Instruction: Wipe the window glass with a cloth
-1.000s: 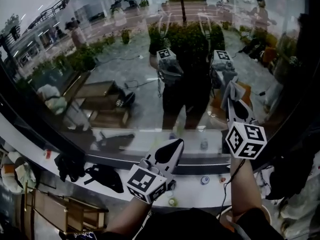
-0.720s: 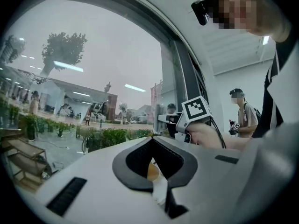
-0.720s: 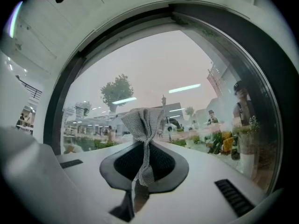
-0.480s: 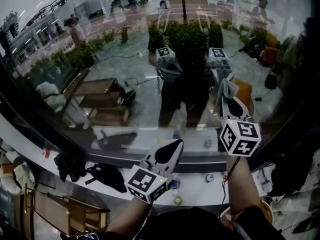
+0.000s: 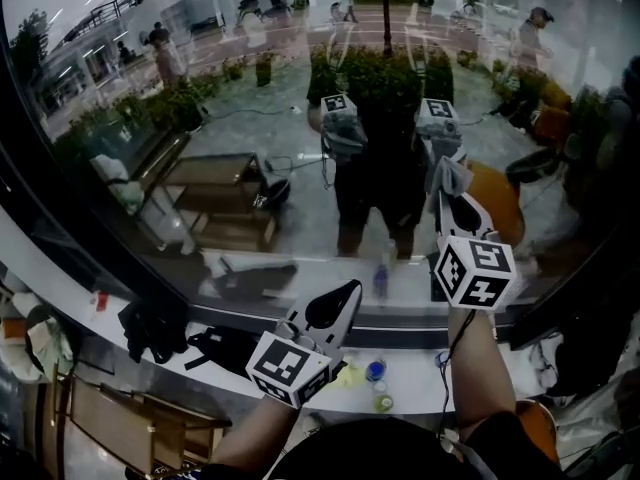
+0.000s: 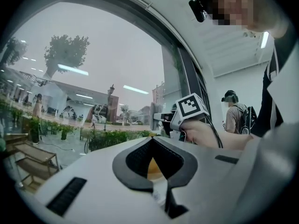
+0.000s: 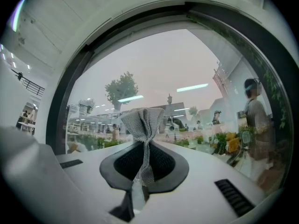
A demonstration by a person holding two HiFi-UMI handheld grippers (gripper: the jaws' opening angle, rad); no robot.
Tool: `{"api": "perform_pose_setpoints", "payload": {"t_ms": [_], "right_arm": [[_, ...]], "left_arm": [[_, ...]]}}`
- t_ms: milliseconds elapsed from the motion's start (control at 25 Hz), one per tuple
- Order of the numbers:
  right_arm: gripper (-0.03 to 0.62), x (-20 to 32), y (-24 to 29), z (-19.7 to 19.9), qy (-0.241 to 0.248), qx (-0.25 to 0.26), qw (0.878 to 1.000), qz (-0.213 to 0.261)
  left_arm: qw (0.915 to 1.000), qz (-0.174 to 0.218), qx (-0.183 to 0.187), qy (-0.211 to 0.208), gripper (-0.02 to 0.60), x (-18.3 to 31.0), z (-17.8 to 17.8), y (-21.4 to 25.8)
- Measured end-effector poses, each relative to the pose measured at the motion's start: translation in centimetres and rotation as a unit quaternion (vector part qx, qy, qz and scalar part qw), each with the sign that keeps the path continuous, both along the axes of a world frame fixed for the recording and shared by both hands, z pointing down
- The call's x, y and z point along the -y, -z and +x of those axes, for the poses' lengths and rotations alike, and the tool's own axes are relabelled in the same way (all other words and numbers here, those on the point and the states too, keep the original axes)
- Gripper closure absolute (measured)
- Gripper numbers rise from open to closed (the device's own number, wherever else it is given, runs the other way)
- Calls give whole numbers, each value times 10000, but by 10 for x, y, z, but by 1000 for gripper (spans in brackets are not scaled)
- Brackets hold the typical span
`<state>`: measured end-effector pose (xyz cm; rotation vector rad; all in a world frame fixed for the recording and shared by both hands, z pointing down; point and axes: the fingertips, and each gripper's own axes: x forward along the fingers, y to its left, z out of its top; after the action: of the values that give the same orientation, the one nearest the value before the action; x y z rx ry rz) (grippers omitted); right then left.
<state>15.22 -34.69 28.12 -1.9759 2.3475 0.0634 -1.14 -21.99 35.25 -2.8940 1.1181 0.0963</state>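
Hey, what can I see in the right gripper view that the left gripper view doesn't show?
Only the right gripper view shows the grey cloth, pinched by the right gripper, whose jaws are closed on it. Only the left gripper view shows the left gripper, shut on nothing, plus the person's right hand and a bystander wearing a backpack. Both show the window glass with green plants beyond it.

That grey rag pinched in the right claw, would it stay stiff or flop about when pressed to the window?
Probably floppy: the cloth bunches and fans out above where the right claw pinches it. It looks light, a thin knit weave. Pressed on the window glass, it would likely crumple rather than push back.
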Motion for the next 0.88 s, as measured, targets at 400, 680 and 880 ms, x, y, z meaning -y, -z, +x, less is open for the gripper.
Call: {"api": "perform_pose_setpoints", "payload": {"t_ms": [400,680,880], "right_arm": [[549,14,0,-90,283,-200,9994,-85],[549,26,-4,-168,558,-348,9977,-150],[549,29,-9,-242,690,-332,9970,-139]], "left_arm": [[9997,-59,-154,151,574,5,-64,-5],[9993,-61,-267,264,574,10,-118,-10],[9990,-55,-229,371,574,8,-183,-20]]}}
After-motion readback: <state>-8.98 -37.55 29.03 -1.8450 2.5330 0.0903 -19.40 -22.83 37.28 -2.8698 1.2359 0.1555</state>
